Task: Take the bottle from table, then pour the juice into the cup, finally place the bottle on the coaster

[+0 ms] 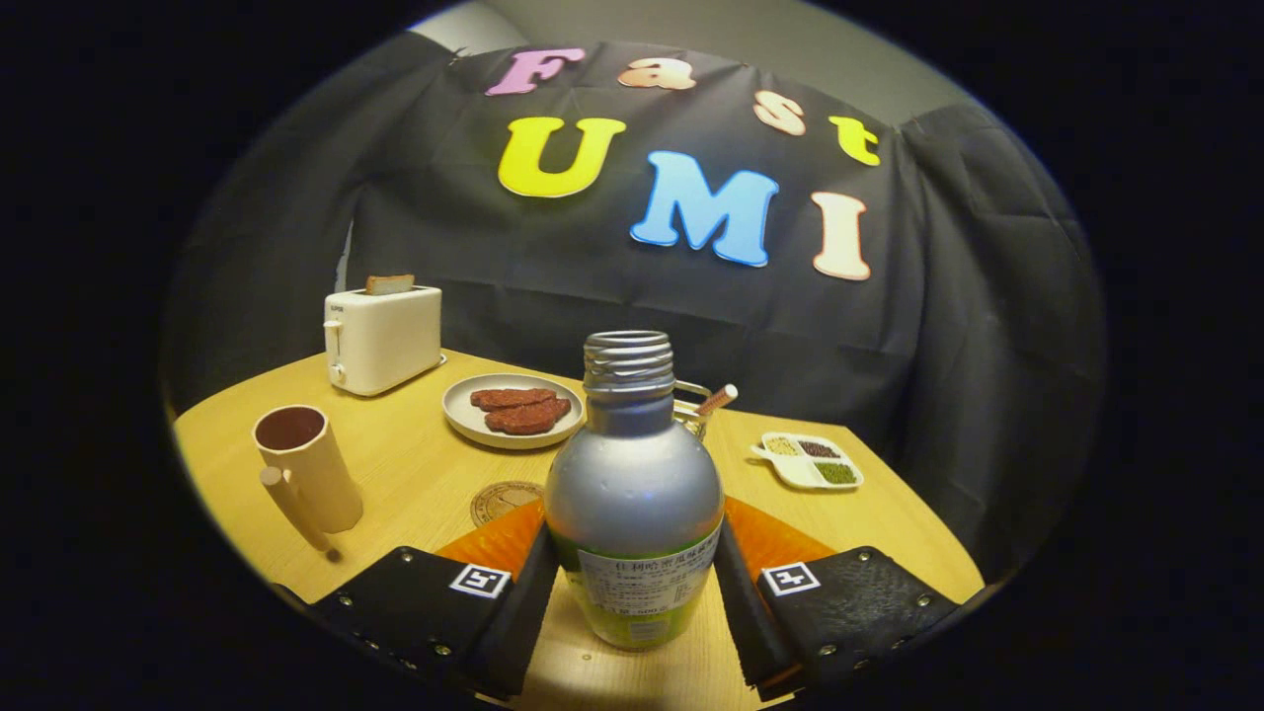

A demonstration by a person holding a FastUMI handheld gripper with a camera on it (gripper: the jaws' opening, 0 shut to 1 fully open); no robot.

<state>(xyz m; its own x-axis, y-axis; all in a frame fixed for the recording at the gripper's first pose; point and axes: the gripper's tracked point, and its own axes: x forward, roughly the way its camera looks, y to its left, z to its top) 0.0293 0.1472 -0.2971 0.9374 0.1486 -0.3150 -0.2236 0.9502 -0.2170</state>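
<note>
Your camera rides on the gripper (632,583) low over the surface (415,494), looking forward along the fingers (736,592). They press the bottle (632,494), very near the lens. You face the booth's black cloth wall (938,346), with the toaster (382,338) far back.

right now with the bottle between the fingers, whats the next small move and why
Probably lift the bottle a little and swing it toward the cup. The claw seems shut on the bottle, a finger against each side of its body, and the cap is off. The cup stands upright with its mouth open beside the fingers, just short of the toaster, so pouring comes next. The coaster can wait.
</note>
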